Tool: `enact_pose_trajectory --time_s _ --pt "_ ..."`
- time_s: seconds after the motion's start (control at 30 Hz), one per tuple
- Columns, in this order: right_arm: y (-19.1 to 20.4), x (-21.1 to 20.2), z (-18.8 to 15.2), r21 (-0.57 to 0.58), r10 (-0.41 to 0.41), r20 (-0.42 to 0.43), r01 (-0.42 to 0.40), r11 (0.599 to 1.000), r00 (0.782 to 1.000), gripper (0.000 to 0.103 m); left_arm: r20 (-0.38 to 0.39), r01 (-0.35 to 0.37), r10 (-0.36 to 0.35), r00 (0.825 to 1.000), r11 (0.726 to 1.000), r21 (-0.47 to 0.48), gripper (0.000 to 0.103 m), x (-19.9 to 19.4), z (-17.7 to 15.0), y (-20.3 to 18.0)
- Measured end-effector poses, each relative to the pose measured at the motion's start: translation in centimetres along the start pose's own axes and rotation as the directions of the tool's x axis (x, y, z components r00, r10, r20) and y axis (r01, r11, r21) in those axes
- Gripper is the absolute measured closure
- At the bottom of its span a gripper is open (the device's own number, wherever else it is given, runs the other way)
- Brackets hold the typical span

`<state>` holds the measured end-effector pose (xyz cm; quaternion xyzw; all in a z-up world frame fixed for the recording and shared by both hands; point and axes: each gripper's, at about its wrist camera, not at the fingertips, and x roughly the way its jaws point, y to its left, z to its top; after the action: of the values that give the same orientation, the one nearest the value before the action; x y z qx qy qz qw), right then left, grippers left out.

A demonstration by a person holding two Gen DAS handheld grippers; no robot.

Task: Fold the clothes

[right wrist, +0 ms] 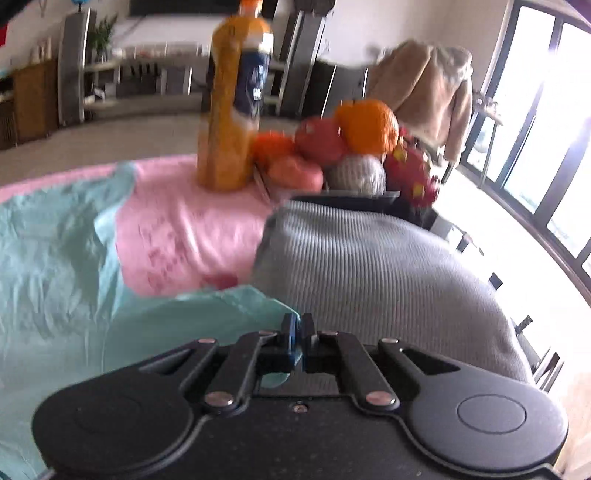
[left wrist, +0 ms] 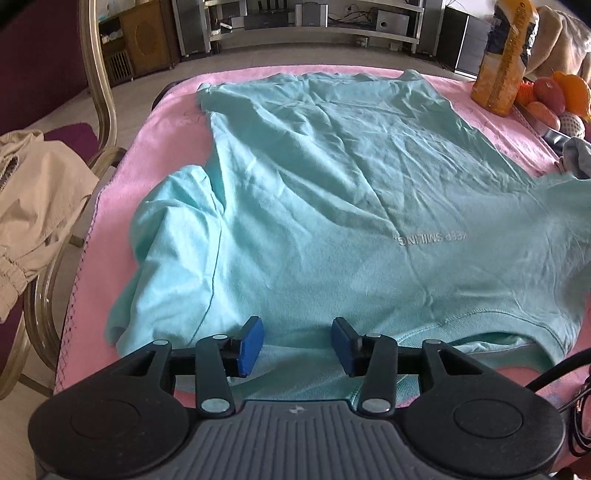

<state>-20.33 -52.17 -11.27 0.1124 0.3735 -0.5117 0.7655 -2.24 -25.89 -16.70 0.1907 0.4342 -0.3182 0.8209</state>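
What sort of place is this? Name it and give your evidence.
Most likely a home living room: a media shelf with speakers stands along the far wall, a fruit pile sits on the pink-covered table, and a teal T-shirt lies spread out.

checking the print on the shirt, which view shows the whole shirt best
The left wrist view: the shirt lies spread across the pink cloth, lettering visible. The right wrist view shows only one edge and the sleeve pinched in the right gripper.
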Motion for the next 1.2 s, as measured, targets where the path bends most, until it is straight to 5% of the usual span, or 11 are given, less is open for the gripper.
enact_pose_trajectory --time_s 0.1,0.13,0.23,0.37,0.43,0.57,0.67,0.77,1.03,1.2 --pt "0.1 -0.8 -0.1 0.009 0.001 0.002 -0.001 1.0 1.0 0.088 0.021 -0.02 0.02 1.0 1.0 0.011 0.06 -0.6 -0.2 -0.2" --pt "0.0 -1.4 -0.1 0.029 0.028 0.018 -0.028 0.999 0.999 0.08 0.033 -0.023 0.022 0.999 1.0 0.002 0.06 -1.2 -0.2 0.1" --pt "-0.7 -3.9 0.0 0.084 0.179 0.115 -0.19 0.978 0.977 0.077 0.094 0.02 -0.012 0.995 0.996 -0.088 0.06 -4.7 0.0 2.4" --pt "-0.8 -7.0 0.5 0.076 0.396 0.292 -0.434 0.898 0.871 0.073 0.155 0.029 0.011 0.988 0.967 -0.251 0.059 -8.1 -0.3 7.6" --pt "-0.3 -7.3 0.7 0.071 0.513 0.305 -0.556 0.828 0.803 0.072 0.124 0.033 0.015 0.992 0.924 -0.38 0.059 -7.9 -0.8 11.0" --pt "1.8 -4.8 0.7 0.155 0.701 0.163 -0.719 0.677 0.695 0.071 0.041 0.097 -0.092 0.995 0.77 -0.631 0.061 -5.2 -2.2 15.9" --pt "3.1 -2.3 0.2 0.265 0.778 0.043 -0.758 0.596 0.627 0.071 0.02 0.134 -0.164 0.986 0.718 -0.683 0.06 -3.8 -2.3 16.3" --pt "3.8 -1.0 -0.4 0.29 0.775 -0.033 -0.736 0.611 0.631 0.071 -0.005 0.113 -0.168 0.986 0.686 -0.719 0.06 -2.5 -2.2 16.3" --pt "4.4 0.1 -1.9 0.308 0.742 -0.088 -0.69 0.655 0.665 0.068 0.02 0.105 -0.16 0.987 0.539 -0.836 0.07 -1.3 -2.7 18.3" --pt "4.3 -0.2 -1.8 0.298 0.745 -0.086 -0.697 0.652 0.661 0.068 0.038 0.118 -0.199 0.979 0.41 -0.904 0.071 -0.8 -3.7 19.0"
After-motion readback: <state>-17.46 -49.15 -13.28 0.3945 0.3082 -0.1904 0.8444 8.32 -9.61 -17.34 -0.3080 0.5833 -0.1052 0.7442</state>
